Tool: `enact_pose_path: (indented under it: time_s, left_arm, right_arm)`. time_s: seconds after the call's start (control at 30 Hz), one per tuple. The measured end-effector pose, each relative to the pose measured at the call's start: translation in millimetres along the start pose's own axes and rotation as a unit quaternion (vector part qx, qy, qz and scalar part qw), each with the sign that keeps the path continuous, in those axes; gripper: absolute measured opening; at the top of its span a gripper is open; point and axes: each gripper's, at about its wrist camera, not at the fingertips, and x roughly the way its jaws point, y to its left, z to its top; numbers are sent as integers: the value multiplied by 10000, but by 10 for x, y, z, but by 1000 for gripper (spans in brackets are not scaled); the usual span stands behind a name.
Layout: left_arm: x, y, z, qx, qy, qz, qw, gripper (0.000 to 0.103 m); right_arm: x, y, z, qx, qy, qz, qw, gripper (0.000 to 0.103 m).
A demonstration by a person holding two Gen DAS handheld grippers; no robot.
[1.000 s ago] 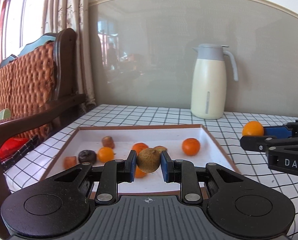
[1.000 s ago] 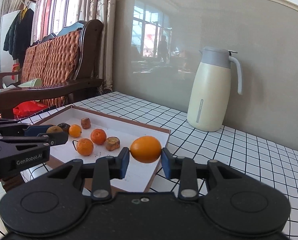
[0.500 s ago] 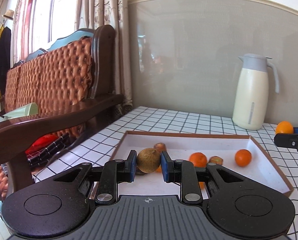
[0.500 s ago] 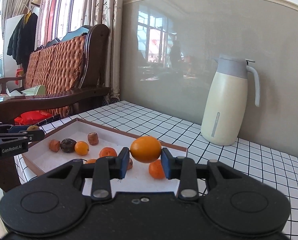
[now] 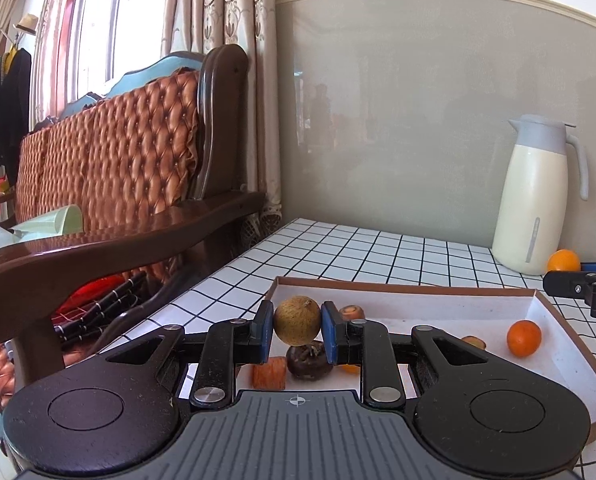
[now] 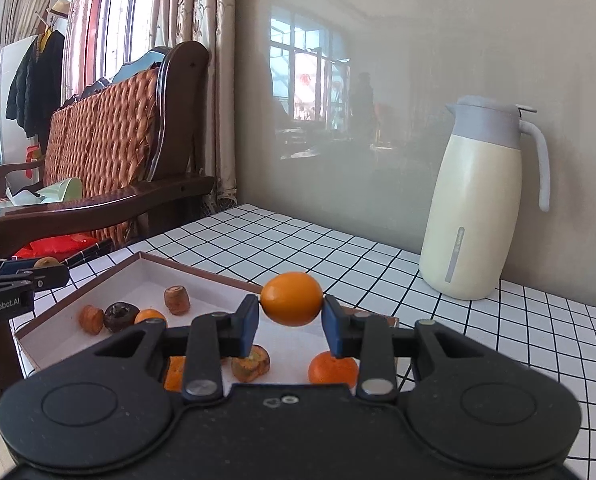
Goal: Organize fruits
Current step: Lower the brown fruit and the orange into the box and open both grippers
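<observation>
Left gripper (image 5: 297,326) clamped on brownish round fruit (image 5: 297,321), held over the tray's (image 5: 418,294) near-left corner. Right gripper (image 6: 291,320) clamped on orange (image 6: 291,299), above the tray's right side. Only the right view shows the carrot-like chunk (image 6: 177,300) at 10 o'clock and the mandarin (image 6: 333,368) under the pads. Thermos (image 6: 478,204) stands far back at 2 o'clock. Versus a second ago: both grippers shifted left across the tray, grips unchanged.
</observation>
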Motion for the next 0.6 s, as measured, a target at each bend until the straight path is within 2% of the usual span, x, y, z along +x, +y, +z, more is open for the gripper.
enact_pose_path:
  time_s: [0.3, 0.43, 0.5, 0.53, 0.57, 0.6]
  left_arm:
    - [256, 21, 27, -18, 128, 10, 9999, 26]
    - [382, 33, 11, -56, 260, 24, 9996, 26]
    - [423, 10, 3, -32, 314, -24, 9995, 27]
    - [411, 0, -5, -47, 252, 37, 9997, 34]
    - [378, -6, -11, -83, 135, 154, 9998, 79]
    - [331, -10, -13, -92, -64, 235, 9997, 102]
  right_arm:
    - [291, -73, 32, 51, 264, -138, 9995, 26]
    - [434, -116, 43, 97, 451, -70, 9989, 28]
    - [525, -114, 40, 5, 660, -66, 9978, 63]
    - [536, -118, 38, -30, 609, -245, 9978, 98]
    - [491, -124, 16, -20, 336, -439, 9985, 97]
    - [459, -131, -1, -27, 120, -521, 9986, 97]
